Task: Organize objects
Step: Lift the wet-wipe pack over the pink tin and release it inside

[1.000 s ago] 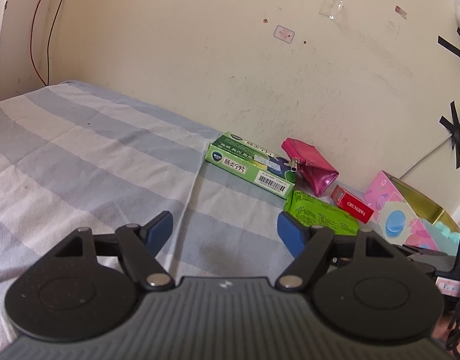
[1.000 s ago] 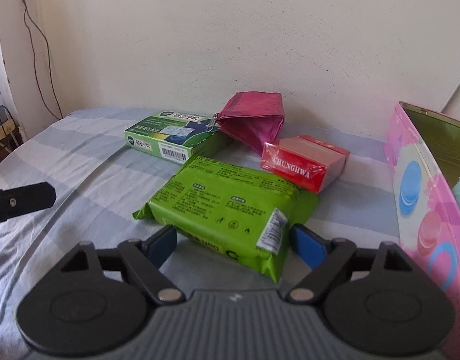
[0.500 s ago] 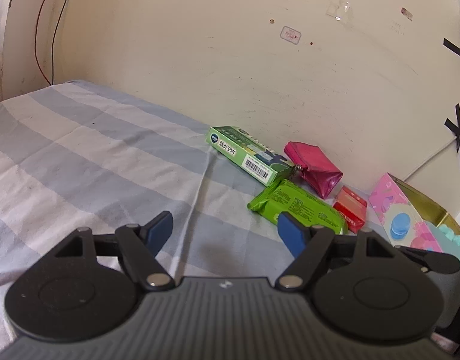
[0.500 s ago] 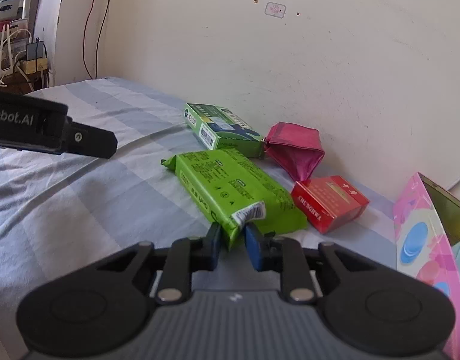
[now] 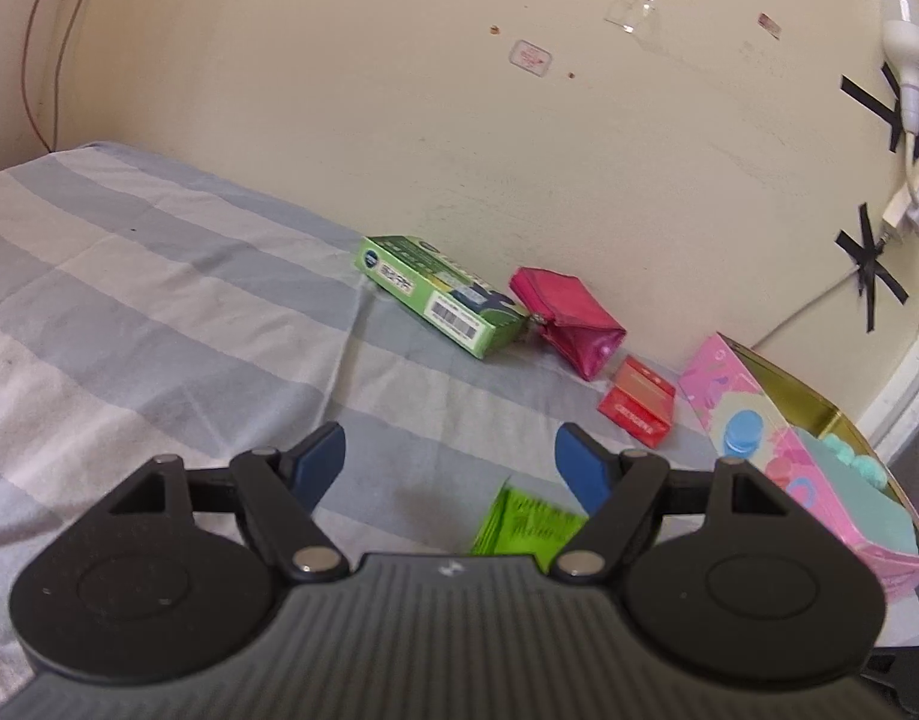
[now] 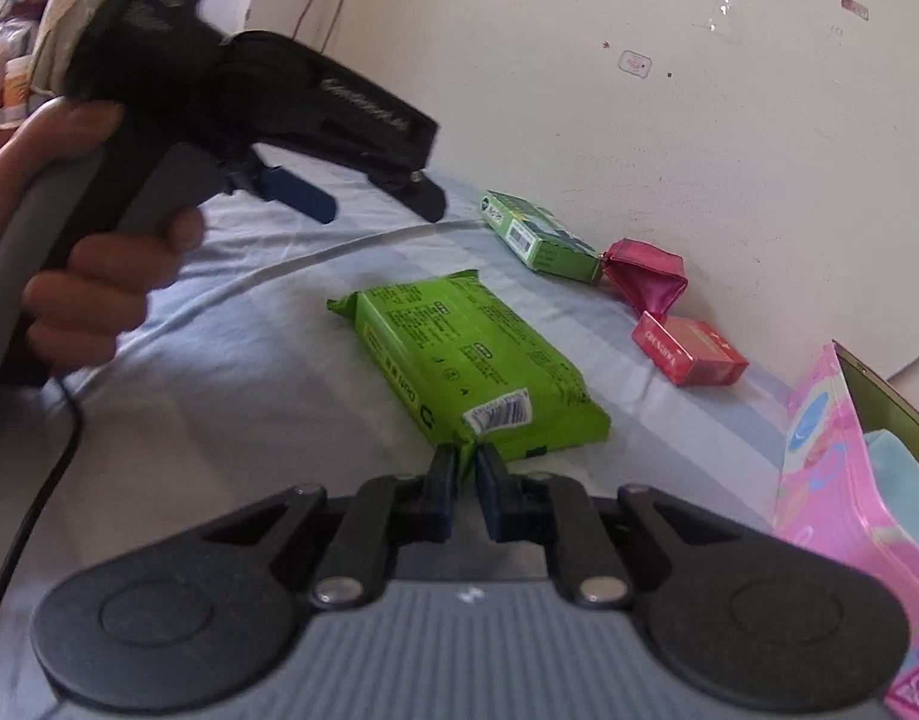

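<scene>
The right gripper (image 6: 466,471) had its jaws clenched on the end seal of the green wet-wipes pack (image 6: 468,360), lower centre of the right wrist view, the flat seal probably being its easiest hold. The pack lay over the striped bedsheet (image 6: 219,396), apart from the red cigarette box (image 6: 687,351) and pink pouch (image 6: 648,279). The left gripper (image 5: 450,468) hung released and empty, likely waiting.
</scene>
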Action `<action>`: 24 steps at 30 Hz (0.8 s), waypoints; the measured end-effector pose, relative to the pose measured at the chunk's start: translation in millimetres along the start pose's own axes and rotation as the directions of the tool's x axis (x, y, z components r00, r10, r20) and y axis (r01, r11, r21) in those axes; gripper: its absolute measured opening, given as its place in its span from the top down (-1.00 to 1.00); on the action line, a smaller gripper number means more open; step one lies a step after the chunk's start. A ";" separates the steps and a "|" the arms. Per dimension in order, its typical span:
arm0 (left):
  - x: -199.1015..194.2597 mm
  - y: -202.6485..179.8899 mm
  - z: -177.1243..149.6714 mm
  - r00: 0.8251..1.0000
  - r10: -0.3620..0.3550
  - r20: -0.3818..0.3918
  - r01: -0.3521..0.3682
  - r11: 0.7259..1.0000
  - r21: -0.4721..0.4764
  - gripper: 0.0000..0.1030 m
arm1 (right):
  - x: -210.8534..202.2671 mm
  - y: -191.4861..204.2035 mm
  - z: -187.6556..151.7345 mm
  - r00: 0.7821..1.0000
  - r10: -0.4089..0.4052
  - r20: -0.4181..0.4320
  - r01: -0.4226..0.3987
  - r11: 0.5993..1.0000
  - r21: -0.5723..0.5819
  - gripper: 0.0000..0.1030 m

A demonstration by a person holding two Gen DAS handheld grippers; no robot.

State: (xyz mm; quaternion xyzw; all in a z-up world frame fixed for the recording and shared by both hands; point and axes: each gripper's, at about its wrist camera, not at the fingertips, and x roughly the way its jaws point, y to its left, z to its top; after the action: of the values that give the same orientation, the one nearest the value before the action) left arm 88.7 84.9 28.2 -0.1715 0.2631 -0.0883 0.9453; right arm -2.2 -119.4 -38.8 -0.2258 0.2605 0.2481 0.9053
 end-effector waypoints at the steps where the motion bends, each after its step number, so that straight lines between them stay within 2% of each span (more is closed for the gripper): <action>1: 0.0 -3.5 -1.3 1.000 -0.017 -0.007 0.017 1.000 0.018 -0.52 | -10.0 -0.3 -5.0 1.000 0.007 -0.004 -0.007 1.000 0.012 0.79; 4: -0.7 -14.5 -6.0 0.998 -0.053 -0.020 0.054 0.995 0.078 -0.52 | -30.2 -11.6 -17.0 1.000 -0.008 -0.008 0.008 0.994 0.106 0.63; 6: -2.6 -18.8 -8.0 0.998 -0.063 -0.016 0.065 0.992 0.107 -0.53 | -36.0 -22.6 -20.1 1.000 0.011 -0.015 -0.008 0.981 0.194 0.27; 8: -3.3 -18.1 -8.3 0.998 -0.069 -0.015 0.070 0.992 0.107 -0.53 | -40.1 -32.5 -21.4 0.999 0.039 -0.001 -0.037 0.964 0.264 0.02; 11: -7.0 -11.1 -7.1 0.997 -0.063 -0.037 0.065 0.996 0.056 -0.52 | -41.7 -39.9 -18.7 0.999 0.047 0.027 -0.053 0.957 0.287 -0.07; 14: -22.1 -1.5 -10.2 0.994 -0.092 -0.059 0.092 0.996 0.000 -0.52 | -37.3 -44.3 -17.3 0.997 0.063 0.040 -0.071 0.959 0.275 -0.19; 17: -38.3 1.2 -19.6 0.993 -0.080 -0.092 0.081 0.997 0.006 -0.53 | -29.0 -46.2 -16.2 0.994 0.109 0.027 -0.112 0.955 0.276 -0.41; 18: -42.1 2.0 -22.4 0.991 -0.084 -0.103 0.085 0.996 0.003 -0.53 | -26.7 -45.7 -15.7 0.992 0.123 0.025 -0.125 0.953 0.277 -0.43; 21: -45.0 4.1 -29.8 0.977 -0.143 -0.155 0.138 0.989 -0.043 -0.57 | -14.9 -46.9 -10.7 0.987 0.162 0.014 -0.160 0.951 0.266 -0.46; 22: -41.4 3.5 -32.4 0.971 -0.163 -0.177 0.155 0.986 -0.059 -0.68 | -7.9 -47.1 -8.5 0.985 0.171 0.004 -0.166 0.951 0.261 -0.47; 24: -30.4 0.2 -38.9 0.960 -0.173 -0.219 0.163 0.984 -0.067 -0.70 | 6.4 -47.7 -4.7 0.982 0.188 -0.031 -0.173 0.950 0.260 -0.46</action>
State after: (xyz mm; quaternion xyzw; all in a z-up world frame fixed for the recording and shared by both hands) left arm 42.5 82.1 11.1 -0.2048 0.3544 -0.1806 0.8943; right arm 27.9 -156.8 -32.9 -0.0891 0.3348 0.2878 0.8928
